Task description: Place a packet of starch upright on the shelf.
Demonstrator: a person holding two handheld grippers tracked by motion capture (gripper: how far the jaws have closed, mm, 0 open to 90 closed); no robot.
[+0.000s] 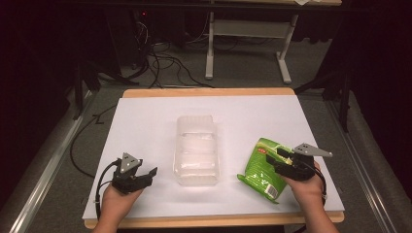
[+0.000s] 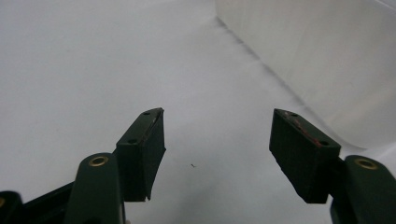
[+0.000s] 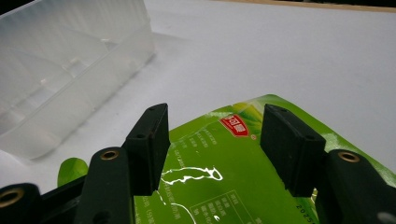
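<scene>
We see a bench (image 1: 145,93) covered by a white sheet (image 1: 145,126), with a clear plastic container (image 1: 196,150) standing at its middle, long side running away from us. To the container's right, on the near part of the sheet, lies a green packet (image 1: 260,170), flat and printed side up, with a small red label near its far end (the print is too small for us to read).

Our right gripper (image 1: 286,162) hangs over the right half of that packet. In the right gripper view its two black jaws stand spread, the green packet (image 3: 219,172) showing in the gap between and under them; the pads do not press on it, and whether the jaw tips touch its surface we cannot tell. The clear plastic container (image 3: 70,79) rises at the left of that view, apart from the packet.

Our left gripper (image 1: 145,175) sits at the near left of the sheet, well apart from the packet and short of the container's near left corner. In the left gripper view its jaws are spread wide with nothing between them, bare white sheet (image 2: 93,70) below and the container's wall (image 2: 327,60) off to the right.
</scene>
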